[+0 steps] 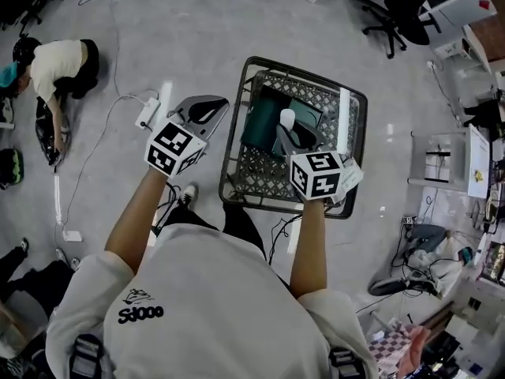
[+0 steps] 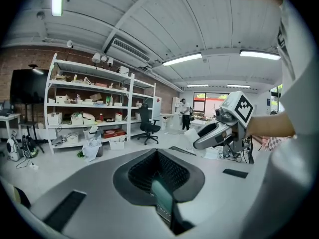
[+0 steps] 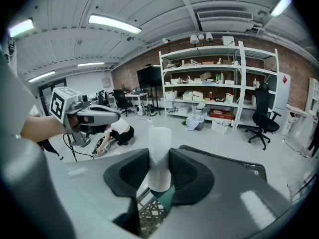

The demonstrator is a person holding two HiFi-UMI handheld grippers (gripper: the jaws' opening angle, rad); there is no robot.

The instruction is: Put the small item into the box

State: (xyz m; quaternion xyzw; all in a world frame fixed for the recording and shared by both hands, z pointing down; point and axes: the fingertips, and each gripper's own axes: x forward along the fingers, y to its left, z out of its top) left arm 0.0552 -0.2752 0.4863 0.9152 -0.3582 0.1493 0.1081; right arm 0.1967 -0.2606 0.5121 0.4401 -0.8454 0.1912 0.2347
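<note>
A black mesh basket [image 1: 237, 144] stands on the floor in front of me, with a dark green box [image 1: 260, 125] inside it. My right gripper [image 1: 293, 133] hangs over the basket, shut on a small white item [image 1: 288, 118]. In the right gripper view the white item [image 3: 159, 156] stands upright between the two pads of the right gripper [image 3: 159, 171], with mesh and green showing below. My left gripper [image 1: 213, 105] is just left of the basket's rim, its jaws together with nothing in them. In the left gripper view the right gripper [image 2: 214, 133] shows ahead.
A person [image 1: 55, 65] crouches on the floor at the far left. A power strip [image 1: 147, 110] and cables lie left of the basket. A white cart [image 1: 450, 160] stands to the right, an office chair [image 1: 387, 22] beyond. Shelving [image 3: 219, 88] lines the brick wall.
</note>
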